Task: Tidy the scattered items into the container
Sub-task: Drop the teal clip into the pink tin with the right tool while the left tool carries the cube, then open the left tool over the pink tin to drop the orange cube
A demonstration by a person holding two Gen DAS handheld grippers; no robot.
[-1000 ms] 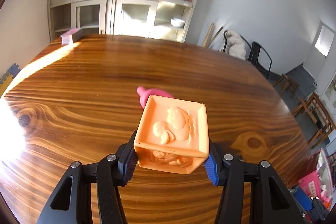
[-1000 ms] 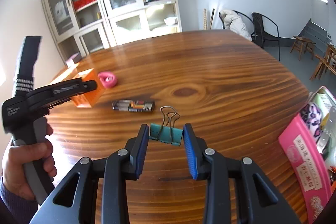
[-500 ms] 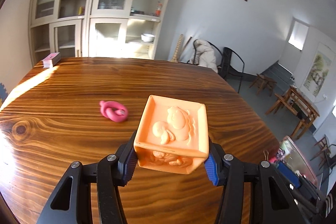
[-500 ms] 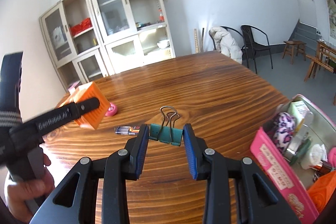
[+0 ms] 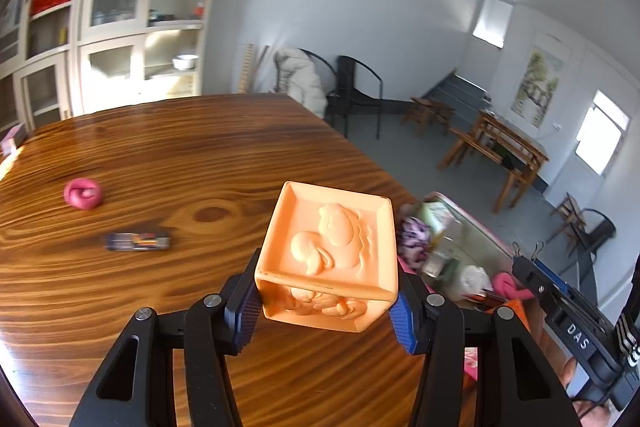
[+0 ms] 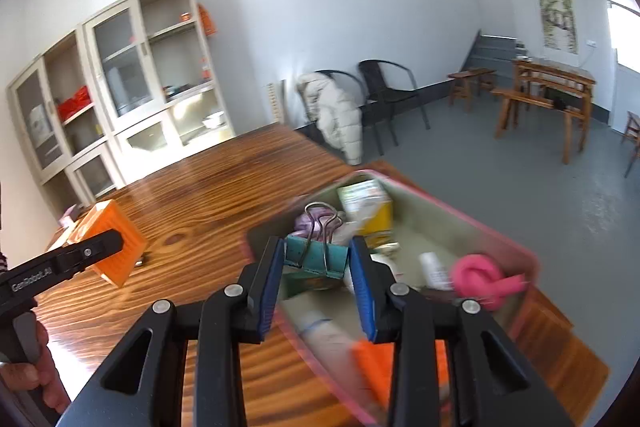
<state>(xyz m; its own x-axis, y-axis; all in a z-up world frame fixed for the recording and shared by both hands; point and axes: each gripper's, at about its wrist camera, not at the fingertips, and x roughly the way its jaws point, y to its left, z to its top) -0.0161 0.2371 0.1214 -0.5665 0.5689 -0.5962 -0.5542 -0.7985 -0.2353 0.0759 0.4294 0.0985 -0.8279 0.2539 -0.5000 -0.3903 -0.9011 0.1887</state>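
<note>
Left gripper pinches an orange cube, blue pads pressed against its two side faces. The cube is clear of the wooden table; its top face shows a raised duck figure, and the lower relief is partly cut off by the jaws.

Right gripper clamps a teal binder clip between its pads, wire handles standing upward. The clip hangs over the near end of the pink-rimmed container, which sits at the table's edge.

The container's contents are smeared by motion blur. I can make out a pink knotted toy, a yellow and green box, something with a purple pattern, and an orange shape at the near end, half hidden behind the right gripper's fingers. The rest is unreadable.

On the table, well apart from the container: a pink coiled piece and a small dark battery-like bar, label too blurred to read.

From the right wrist view the cube shows only as an orange corner behind the left gripper's black arm. A hand on that handle is cut off at the frame edge.
</note>
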